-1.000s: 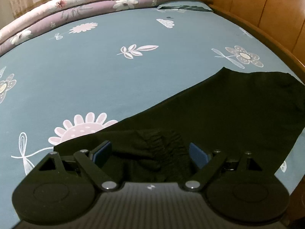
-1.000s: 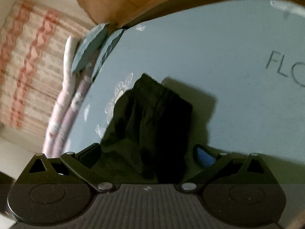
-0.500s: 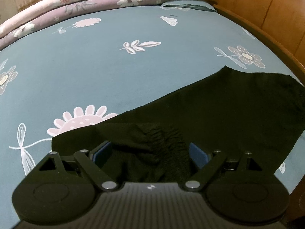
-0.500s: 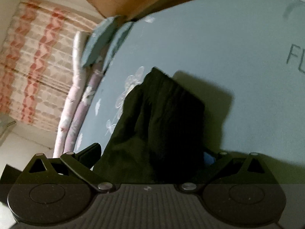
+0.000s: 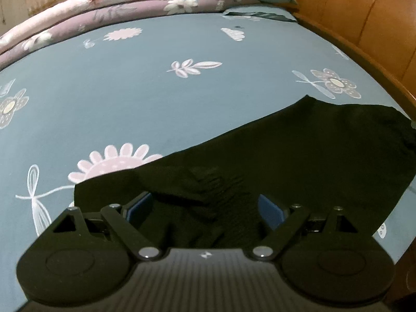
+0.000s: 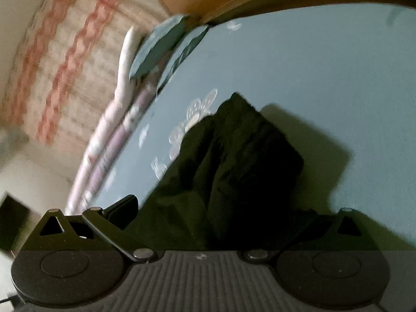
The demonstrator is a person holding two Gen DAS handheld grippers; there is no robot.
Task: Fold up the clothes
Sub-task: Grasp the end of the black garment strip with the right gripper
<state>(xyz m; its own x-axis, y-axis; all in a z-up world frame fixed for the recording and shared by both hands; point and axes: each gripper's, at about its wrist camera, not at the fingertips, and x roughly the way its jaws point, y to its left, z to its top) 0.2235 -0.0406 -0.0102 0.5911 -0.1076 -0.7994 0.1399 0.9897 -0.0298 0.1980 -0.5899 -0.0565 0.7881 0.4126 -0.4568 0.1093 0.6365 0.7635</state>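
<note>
In the left wrist view, the left gripper (image 5: 205, 205) stands low over the black garment (image 5: 299, 153), which lies spread on the blue bed sheet (image 5: 156, 98). Its fingers are wide apart, and the gathered waistband part of the cloth sits between the blue pads (image 5: 269, 212) without being pressed. Compared with a second ago, this view is almost the same: the gripper has kept its place and the cloth has not shifted. Folded quilts (image 5: 117, 7) lie at the far side of the bed, beside a wooden headboard (image 5: 364, 20).

In the right wrist view, the right gripper (image 6: 221, 208) has a raised fold of the same black garment (image 6: 234, 161) in front of it. Since a second ago the cloth fills more of the picture and the background has tilted, so this hand is rolling and carrying the fabric. The cloth hides one finger, so I cannot tell whether the fingers pinch it. I judge that the fold is under way, with the left side serving as anchor.
</note>
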